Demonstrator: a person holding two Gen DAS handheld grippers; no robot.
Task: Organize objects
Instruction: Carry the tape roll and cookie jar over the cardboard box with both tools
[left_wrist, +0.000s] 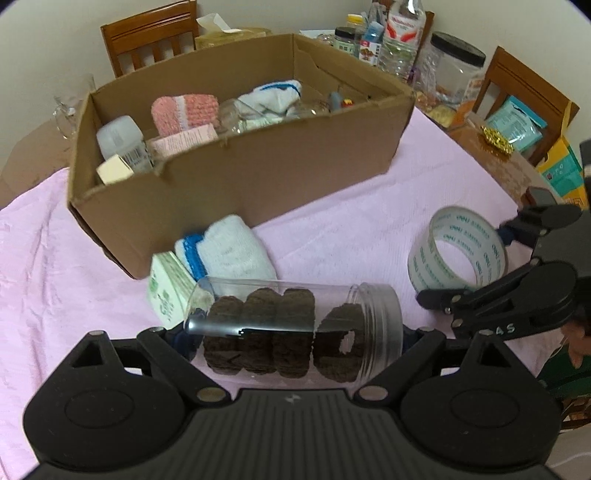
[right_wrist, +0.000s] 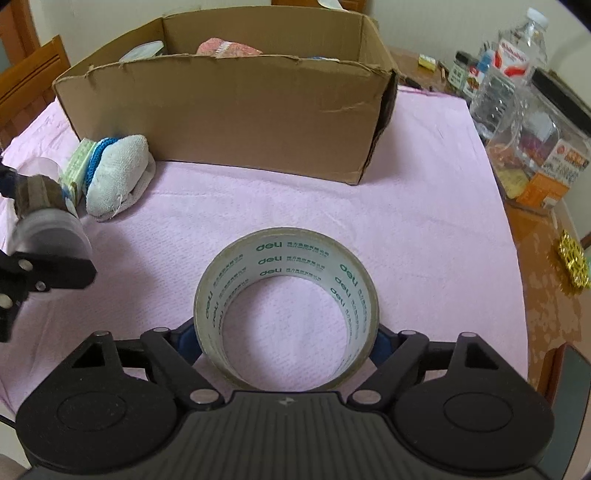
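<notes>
Before the cardboard box (left_wrist: 236, 173), the left gripper (left_wrist: 295, 338) clamps a clear jar (left_wrist: 295, 328) endwise — the right gripper (right_wrist: 286, 341) pinches a tape roll (right_wrist: 286, 306).

A round wooden table (right_wrist: 543, 302) covered by a pink textured cloth (right_wrist: 424, 206), bearing an open brown cardboard box (right_wrist: 229, 122), a rolled white-and-blue knitted cloth (right_wrist: 118, 173) and clear plastic jars (right_wrist: 546, 136)

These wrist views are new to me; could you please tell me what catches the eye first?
The left tool grips a clear plastic jar of dark brown knitted rolls lying sideways, while the right tool clamps a roll of clear packing tape. Behind both, an open brown cardboard box of oddments sits on the pink cloth.
</notes>
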